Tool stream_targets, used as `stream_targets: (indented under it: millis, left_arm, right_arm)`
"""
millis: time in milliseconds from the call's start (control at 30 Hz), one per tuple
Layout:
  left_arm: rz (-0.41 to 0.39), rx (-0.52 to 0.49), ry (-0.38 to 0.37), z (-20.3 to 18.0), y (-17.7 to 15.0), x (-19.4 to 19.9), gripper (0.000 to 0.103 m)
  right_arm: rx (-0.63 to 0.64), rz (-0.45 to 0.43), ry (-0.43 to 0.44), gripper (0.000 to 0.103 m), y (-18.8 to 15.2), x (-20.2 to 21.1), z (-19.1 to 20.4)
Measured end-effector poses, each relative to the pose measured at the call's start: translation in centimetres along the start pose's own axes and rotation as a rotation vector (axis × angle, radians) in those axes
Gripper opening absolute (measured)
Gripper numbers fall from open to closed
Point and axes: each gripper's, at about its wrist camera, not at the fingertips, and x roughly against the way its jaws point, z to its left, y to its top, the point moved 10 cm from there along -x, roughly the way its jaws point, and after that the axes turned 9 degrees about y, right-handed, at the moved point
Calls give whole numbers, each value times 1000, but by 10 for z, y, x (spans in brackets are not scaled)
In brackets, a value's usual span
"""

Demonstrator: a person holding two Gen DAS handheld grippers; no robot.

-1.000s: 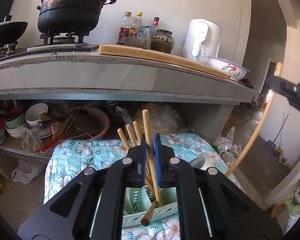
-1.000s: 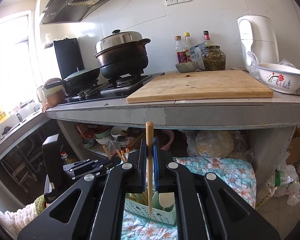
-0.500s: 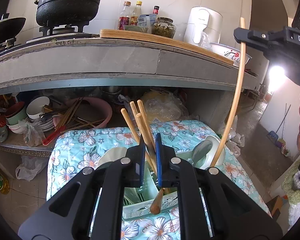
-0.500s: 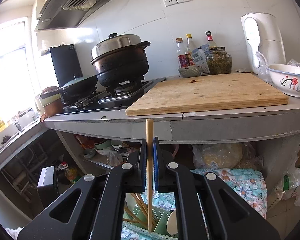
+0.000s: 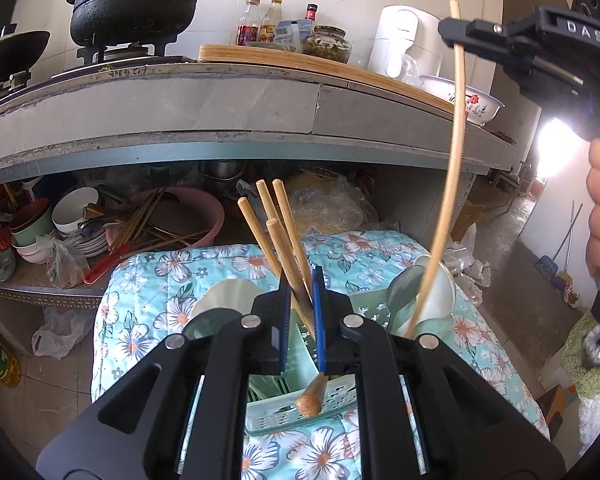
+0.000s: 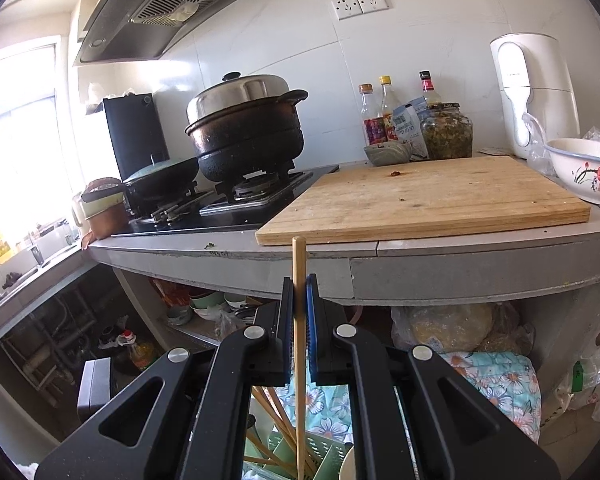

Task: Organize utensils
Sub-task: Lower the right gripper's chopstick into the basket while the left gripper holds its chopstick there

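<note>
In the left wrist view, lower centre, we see our left gripper [image 5: 300, 304] nearly closed, one chopstick [image 5: 290, 264] between its jaws, slanting over the green basket [image 5: 284, 408]. At upper right, our right gripper [image 5: 452, 36] clamps a single chopstick [image 5: 448, 168], upright, its tip down among the spoons [image 5: 420, 292] in the basket.

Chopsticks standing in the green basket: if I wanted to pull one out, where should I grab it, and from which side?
Grip a standing chopstick on its upper shaft, just below the free tip, probably coming from above with the fingers across the stick. The tips fan apart up there, so one can be singled out, while the lower ends crowd together down in the green basket.
</note>
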Motion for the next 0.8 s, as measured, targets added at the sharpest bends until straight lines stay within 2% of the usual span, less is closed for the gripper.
stream_targets:
  millis: [133,333,500,800]
  left_arm:
    - [9,0,-1,0,-2,-3,12]
    - [13,0,-1,0,-3,-3,12]
    - [11,-2,1,0,-2,-3,12]
    - [12,-2,5,0,-2,-4,12]
  right_arm:
    - [2,-8,0,6,2,-4,1]
    - [16,22,-35,6,-15,-17,-6]
    - [-13,25,-31,6,-21,-16,-14]
    - [3,-52,-11,6,2,14,-5]
